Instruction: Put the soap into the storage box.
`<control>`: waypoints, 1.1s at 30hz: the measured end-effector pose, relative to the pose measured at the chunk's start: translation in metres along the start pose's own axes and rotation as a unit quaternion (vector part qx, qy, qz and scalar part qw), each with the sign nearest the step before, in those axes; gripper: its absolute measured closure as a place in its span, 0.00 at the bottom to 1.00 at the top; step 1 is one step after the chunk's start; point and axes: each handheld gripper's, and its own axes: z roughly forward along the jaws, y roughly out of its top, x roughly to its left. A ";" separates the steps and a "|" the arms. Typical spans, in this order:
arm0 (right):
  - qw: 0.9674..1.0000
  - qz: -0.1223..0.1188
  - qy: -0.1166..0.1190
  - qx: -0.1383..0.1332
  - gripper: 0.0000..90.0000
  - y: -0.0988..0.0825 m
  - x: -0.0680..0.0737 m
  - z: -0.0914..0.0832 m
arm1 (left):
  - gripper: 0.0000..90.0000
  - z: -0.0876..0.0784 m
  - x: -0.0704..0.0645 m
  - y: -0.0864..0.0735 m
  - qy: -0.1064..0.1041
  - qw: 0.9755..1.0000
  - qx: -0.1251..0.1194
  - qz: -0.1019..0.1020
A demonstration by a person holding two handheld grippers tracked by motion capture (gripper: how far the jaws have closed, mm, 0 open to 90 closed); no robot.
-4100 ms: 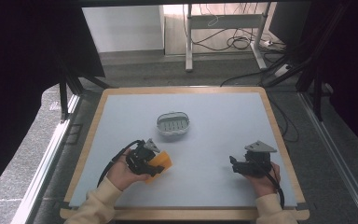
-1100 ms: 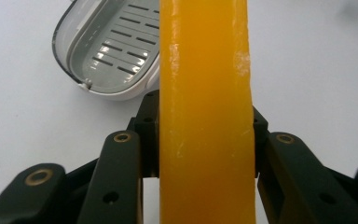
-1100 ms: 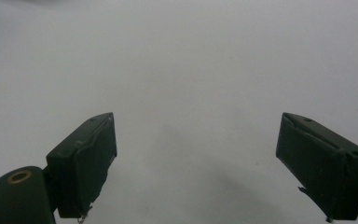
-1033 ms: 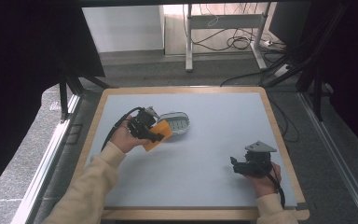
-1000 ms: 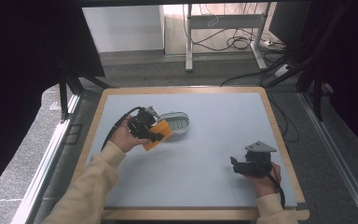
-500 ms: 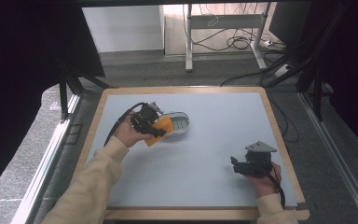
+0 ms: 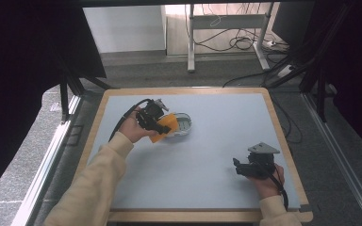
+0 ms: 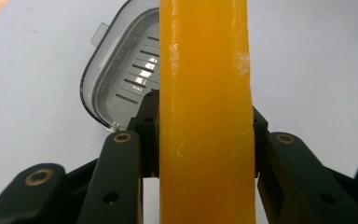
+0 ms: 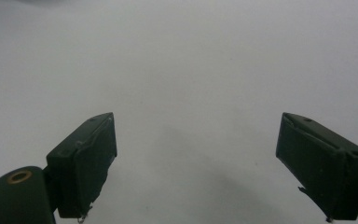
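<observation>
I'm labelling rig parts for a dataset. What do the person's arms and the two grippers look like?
Both arms wear pale cream long sleeves. The left gripper and the right gripper are black, each with two blocky jaws on hinged links with brass-coloured rivets. The right carries a grey three-cornered plate. A black cable trails from the left.

Left hand-held gripper (image 7: 162, 123) clamped, right hand-held gripper (image 7: 238, 165) spread wide.

The counter (image 7: 207, 155) has a pale blue top and a wooden edge. A small grey dish (image 7: 183, 126) sits on it.
</observation>
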 end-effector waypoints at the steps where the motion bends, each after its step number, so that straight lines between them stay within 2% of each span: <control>1: 1.000 0.000 0.000 0.000 0.14 0.000 0.000 0.000 | 0.69 0.001 0.001 0.001 0.000 1.000 -0.001 0.001; 4: 1.000 0.000 0.000 0.000 0.14 0.000 0.000 0.000 | 0.69 0.002 0.003 0.002 0.006 1.000 -0.004 0.020; 8: 1.000 0.001 0.000 0.001 0.14 0.000 -0.001 0.000 | 0.69 0.004 0.005 0.004 0.009 1.000 0.001 0.025; 13: 1.000 0.000 0.000 0.000 0.14 0.000 0.000 0.000 | 0.69 0.005 0.008 0.007 0.008 1.000 0.001 0.025; 16: 1.000 0.000 -0.001 0.000 0.14 0.000 -0.001 0.000 | 0.69 0.006 0.010 0.009 0.001 0.999 -0.001 0.032; 20: 1.000 -0.001 0.000 0.001 0.14 0.000 -0.001 0.000 | 0.69 0.008 0.012 0.010 -0.003 1.000 -0.003 0.029; 27: 1.000 0.000 -0.001 0.001 0.14 0.000 0.000 0.000 | 0.69 0.014 0.015 0.014 -0.002 1.000 0.003 0.030; 33: 1.000 -0.001 0.000 0.002 0.14 0.000 0.000 0.001 | 0.69 0.015 0.017 0.021 -0.003 0.999 -0.002 0.036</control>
